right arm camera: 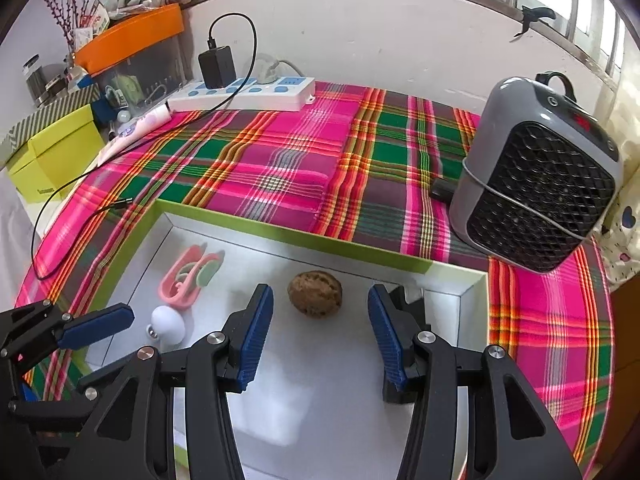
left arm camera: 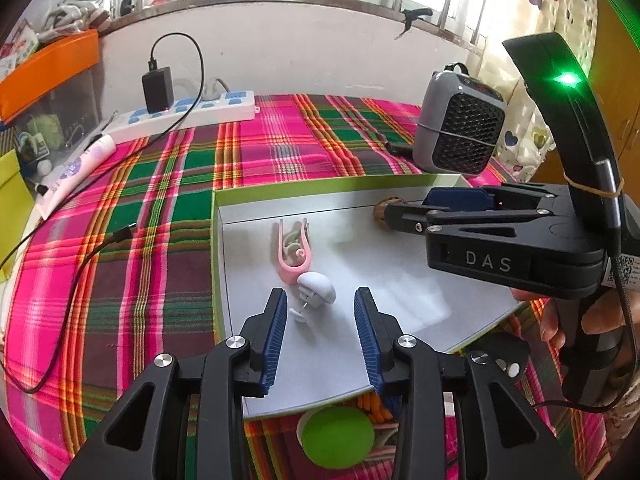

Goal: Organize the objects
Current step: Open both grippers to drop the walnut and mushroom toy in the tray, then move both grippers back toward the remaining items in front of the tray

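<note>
A shallow green-rimmed tray (right arm camera: 304, 236) with a pale floor is seen on the plaid cloth (right arm camera: 280, 148), and in it are found a pink clip (right arm camera: 180, 284), a white rounded object (right arm camera: 168, 322) just beside it, and a brown walnut (right arm camera: 315, 294) apart from both. The left gripper (left arm camera: 320, 312) is held wide open and empty over the white object, while the right gripper (right arm camera: 320, 332) is likewise spread wide, nothing gripped, with the walnut lying just beyond its tips

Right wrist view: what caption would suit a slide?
Open right gripper poised over a walnut in a green-rimmed tray.
</note>
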Action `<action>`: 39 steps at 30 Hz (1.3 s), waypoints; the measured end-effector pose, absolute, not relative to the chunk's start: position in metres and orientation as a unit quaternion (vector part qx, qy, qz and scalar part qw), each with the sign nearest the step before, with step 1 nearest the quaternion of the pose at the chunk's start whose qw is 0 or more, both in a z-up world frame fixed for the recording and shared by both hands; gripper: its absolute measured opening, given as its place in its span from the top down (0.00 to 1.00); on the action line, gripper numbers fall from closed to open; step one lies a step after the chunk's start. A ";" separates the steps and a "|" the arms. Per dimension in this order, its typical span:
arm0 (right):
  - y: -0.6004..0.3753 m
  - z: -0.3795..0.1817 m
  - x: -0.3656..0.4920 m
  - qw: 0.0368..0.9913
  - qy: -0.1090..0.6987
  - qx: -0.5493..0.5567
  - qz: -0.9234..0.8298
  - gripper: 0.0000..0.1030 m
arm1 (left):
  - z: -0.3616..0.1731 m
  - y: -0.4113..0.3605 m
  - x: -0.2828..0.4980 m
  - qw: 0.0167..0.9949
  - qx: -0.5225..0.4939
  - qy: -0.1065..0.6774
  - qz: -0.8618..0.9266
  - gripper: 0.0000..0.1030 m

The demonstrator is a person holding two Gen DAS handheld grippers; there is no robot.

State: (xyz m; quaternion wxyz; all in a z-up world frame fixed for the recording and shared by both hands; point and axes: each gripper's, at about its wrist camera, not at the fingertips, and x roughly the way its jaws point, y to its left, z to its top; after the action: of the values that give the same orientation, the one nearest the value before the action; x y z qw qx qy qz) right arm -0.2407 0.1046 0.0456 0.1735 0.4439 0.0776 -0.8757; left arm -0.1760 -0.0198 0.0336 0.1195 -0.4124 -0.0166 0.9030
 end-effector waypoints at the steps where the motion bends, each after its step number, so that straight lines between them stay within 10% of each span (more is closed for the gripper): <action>1: 0.105 0.048 -0.237 0.172 0.077 0.441 -0.877 0.51 | 0.035 -0.021 -0.174 0.119 -0.411 -0.018 0.904 0.68; 39: 0.168 0.044 -0.116 0.151 -0.011 0.408 -0.900 0.51 | 0.020 -0.051 -0.094 0.141 -0.417 -0.085 0.894 0.62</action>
State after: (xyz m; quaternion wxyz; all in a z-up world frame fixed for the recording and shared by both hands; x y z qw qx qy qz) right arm -0.1157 0.1678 0.0442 0.1514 0.4083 -0.0111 -0.9001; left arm -0.0940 -0.0511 0.0201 0.1413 -0.4166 -0.0848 0.8940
